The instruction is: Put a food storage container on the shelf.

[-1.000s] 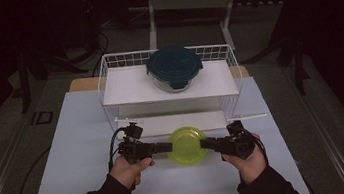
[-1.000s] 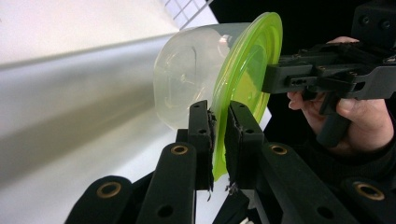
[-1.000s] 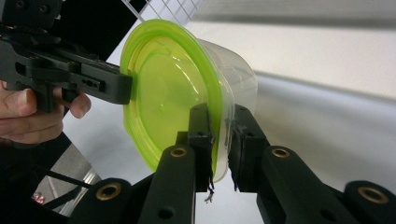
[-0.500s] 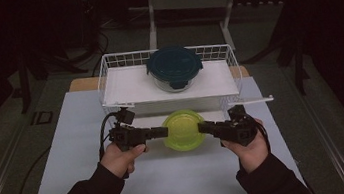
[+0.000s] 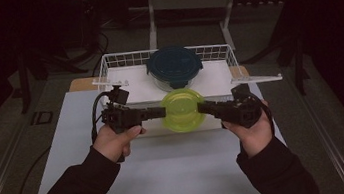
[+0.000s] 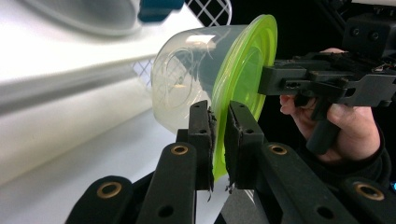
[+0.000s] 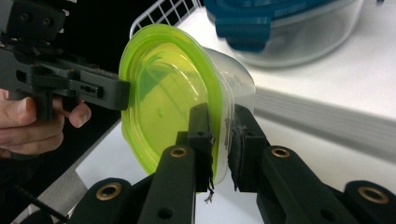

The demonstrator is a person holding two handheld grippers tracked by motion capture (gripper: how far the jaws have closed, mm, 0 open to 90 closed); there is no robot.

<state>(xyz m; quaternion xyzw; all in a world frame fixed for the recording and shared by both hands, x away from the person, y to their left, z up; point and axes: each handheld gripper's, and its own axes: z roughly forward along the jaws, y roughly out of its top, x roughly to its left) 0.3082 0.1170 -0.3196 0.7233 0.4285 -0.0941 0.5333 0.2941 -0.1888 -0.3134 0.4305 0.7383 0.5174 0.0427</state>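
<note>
Both the left gripper (image 5: pixel 159 111) and right gripper (image 5: pixel 204 107) are pinching the green-lidded container (image 5: pixel 182 109) (held aloft). Uneven pulling is risking the lid popping off.

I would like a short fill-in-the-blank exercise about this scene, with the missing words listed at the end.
1. The clear container held between the two tools has a lid of ____ colour.
2. The left tool and the right tool each pinch the lid's ____.
3. The round glass container with the dark blue lid sits inside the white wire ____.
4. The held container is ____ the table, not resting on it.

Missing words: green; rim; basket; above
</note>
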